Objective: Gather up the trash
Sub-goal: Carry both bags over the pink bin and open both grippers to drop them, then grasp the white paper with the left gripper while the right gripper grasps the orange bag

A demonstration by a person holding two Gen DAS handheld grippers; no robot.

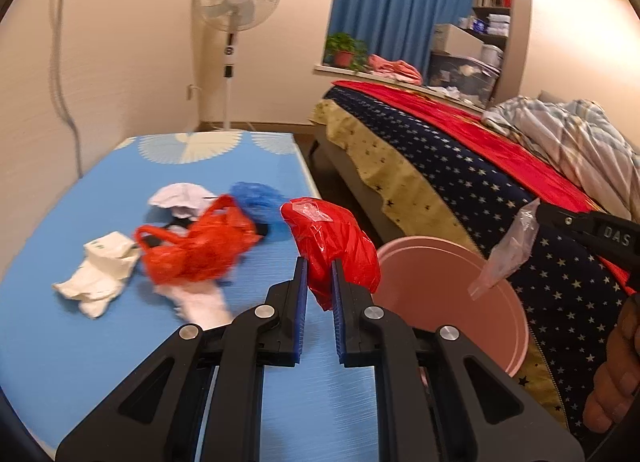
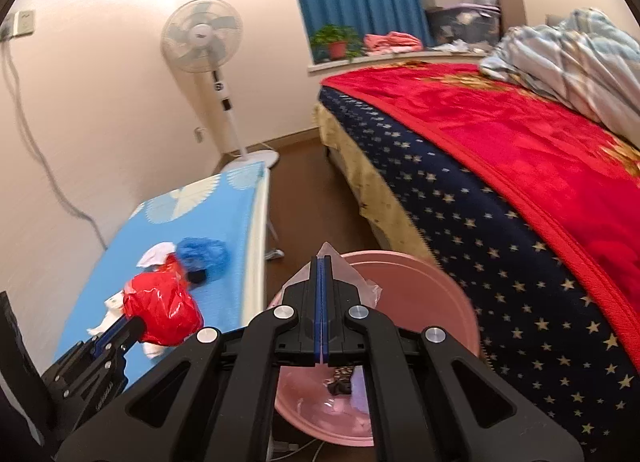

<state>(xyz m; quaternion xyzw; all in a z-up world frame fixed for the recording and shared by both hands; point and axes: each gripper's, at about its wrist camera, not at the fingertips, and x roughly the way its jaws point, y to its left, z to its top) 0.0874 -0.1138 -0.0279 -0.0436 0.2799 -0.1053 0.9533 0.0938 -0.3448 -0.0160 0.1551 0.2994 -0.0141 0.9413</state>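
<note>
Trash: red plastic bag point(image 1: 336, 250) is pinched in the left gripper point(image 1: 320, 282), raised beside the table's right edge.
Right gripper point(image 2: 322, 286): clamped on a clear plastic wrapper point(image 2: 340, 266), positioned over the pink basin point(image 2: 460, 302) for dropping.
Remaining: an orange bag point(image 1: 196, 250) and crumpled paper point(image 1: 100, 274) are left on the blue table point(image 1: 60, 342).

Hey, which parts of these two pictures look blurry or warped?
Left wrist view: the crumpled orange-red plastic bag on the blue table is smeared by motion blur; the red plastic bag in the left gripper stays sharp. Right wrist view: fisheye bends the white wall, and table edge blurs.
</note>
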